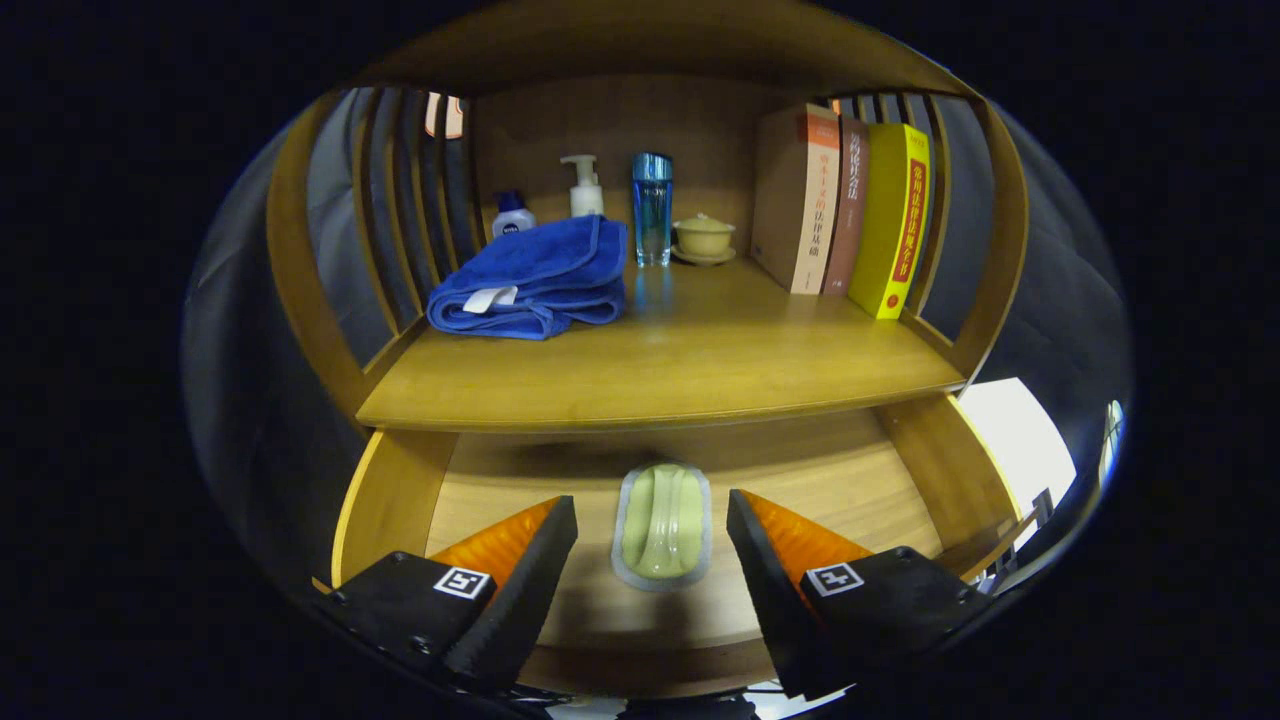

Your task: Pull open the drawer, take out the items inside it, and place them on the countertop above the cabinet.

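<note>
Nearest of all, the tongs (652, 520) hang with their two fingers spread wide apart, gripping nothing, poised over the pulled-out drawer (390, 490). Between the fingertips, lying flat on the drawer's pale wooden floor, sits the one item inside: a green oblong pouch (662, 522) with a lighter grey-white border all round and a raised ridge running down its length. It touches neither finger. Drawer walls of honey-coloured wood rise on both sides.

Above the drawer comes the worktop (700, 370), a smooth wooden surface under a curved, slatted cabinet frame. On its left part lies a folded blue towel (535, 280) with a small white tag at the front. Behind the towel, against the back panel, stand a small white bottle with a blue cap (512, 214), a white pump bottle (584, 188), a tall blue glass bottle (652, 208), and a little cream lidded cup on a saucer (704, 238). To the right, three books (845, 210) stand upright side by side, the outermost yellow.
</note>
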A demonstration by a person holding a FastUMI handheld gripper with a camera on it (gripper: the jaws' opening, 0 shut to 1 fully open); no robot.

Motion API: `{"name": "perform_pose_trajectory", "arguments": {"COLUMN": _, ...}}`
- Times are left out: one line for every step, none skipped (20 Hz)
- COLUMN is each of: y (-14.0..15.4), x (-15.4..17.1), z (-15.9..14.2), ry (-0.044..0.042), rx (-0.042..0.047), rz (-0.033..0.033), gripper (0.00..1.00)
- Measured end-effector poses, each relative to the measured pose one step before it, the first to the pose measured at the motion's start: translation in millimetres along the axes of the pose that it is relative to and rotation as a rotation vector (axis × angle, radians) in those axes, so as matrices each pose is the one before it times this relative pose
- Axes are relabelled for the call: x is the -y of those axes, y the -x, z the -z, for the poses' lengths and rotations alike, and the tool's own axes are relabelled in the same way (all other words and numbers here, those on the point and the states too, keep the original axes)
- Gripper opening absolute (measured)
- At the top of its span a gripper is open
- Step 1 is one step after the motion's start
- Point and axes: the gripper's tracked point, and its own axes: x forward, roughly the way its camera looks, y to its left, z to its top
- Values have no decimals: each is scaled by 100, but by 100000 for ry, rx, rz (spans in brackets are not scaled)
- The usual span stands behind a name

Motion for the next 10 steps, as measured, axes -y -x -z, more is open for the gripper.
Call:
{"name": "perform_pose_trajectory", "arguments": {"y": -720, "x": 37, "z": 363, "ry": -913, "rx": -2136, "rz": 216, "gripper": 96}}
{"name": "perform_pose_trajectory", "arguments": {"y": -713, "x": 77, "z": 353, "ry": -968, "rx": -2196, "rz": 489, "gripper": 94}}
{"name": "perform_pose_trajectory", "arguments": {"y": -582, "x": -113, "z": 287, "ry": -861, "rx": -1978, "rz": -233, "gripper": 92}}
{"name": "perform_pose_trajectory", "arguments": {"y": -568, "x": 47, "z": 375, "ry": -8, "rx": -1912, "rz": 446, "gripper": 90}}
{"name": "perform_pose_trajectory", "arguments": {"y": -436, "x": 172, "z": 458, "ry": 345, "rx": -1976, "rz": 282, "gripper": 89}}
{"name": "perform_pose_trajectory", "arguments": {"y": -469, "x": -99, "z": 361, "ry": -239, "rx": -1645, "rz": -249, "gripper": 87}}
{"name": "perform_pose_trajectory", "arguments": {"y": -515, "x": -52, "z": 444, "ry": -747, "rx": -2103, "rz": -184, "gripper": 86}}
{"name": "perform_pose_trajectory", "arguments": {"y": -495, "x": -19, "z": 370, "ry": -1336, "rx": -1428, "rz": -142, "gripper": 84}}
{"name": "perform_pose_trajectory", "arguments": {"y": -307, "x": -19, "z": 424, "ry": -947, "rx": -1794, "rz": 5, "gripper": 82}}
{"name": "perform_pose_trajectory", "arguments": {"y": -267, "x": 146, "z": 430, "ry": -270, "rx": -1854, "rz": 86, "gripper": 81}}
